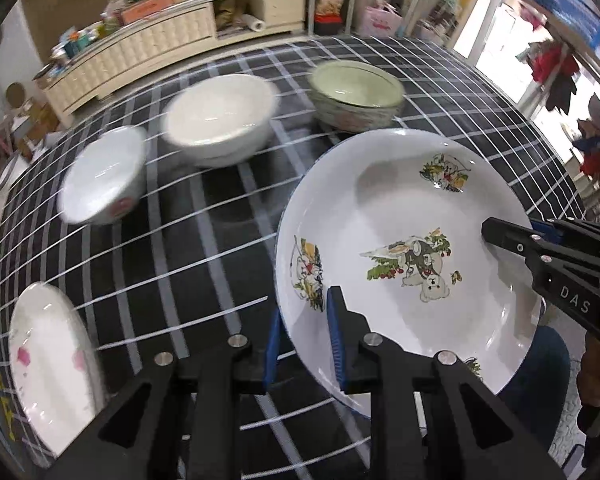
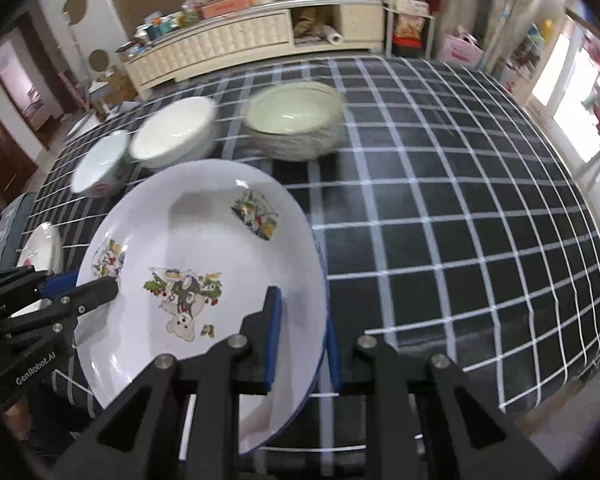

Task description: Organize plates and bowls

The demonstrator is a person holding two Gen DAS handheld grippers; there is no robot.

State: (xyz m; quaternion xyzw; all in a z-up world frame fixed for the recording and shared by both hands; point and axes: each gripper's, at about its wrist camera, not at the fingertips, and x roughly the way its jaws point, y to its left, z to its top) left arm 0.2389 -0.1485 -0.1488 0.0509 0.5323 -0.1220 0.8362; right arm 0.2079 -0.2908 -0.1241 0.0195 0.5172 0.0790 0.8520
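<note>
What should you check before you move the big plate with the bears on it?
1. Left gripper pinching the plate rim: ok.
2. Right gripper pinching the opposite rim: ok.
3. Plate off the table: looks lifted and tilted, ok.
4. Plate empty, nothing to slide off: ok.
5. Green bowl and the two white bowls out of the way: ok for now, they sit farther back.
6. Small plate near the table edge: cannot tell how close to the edge it sits.
</note>
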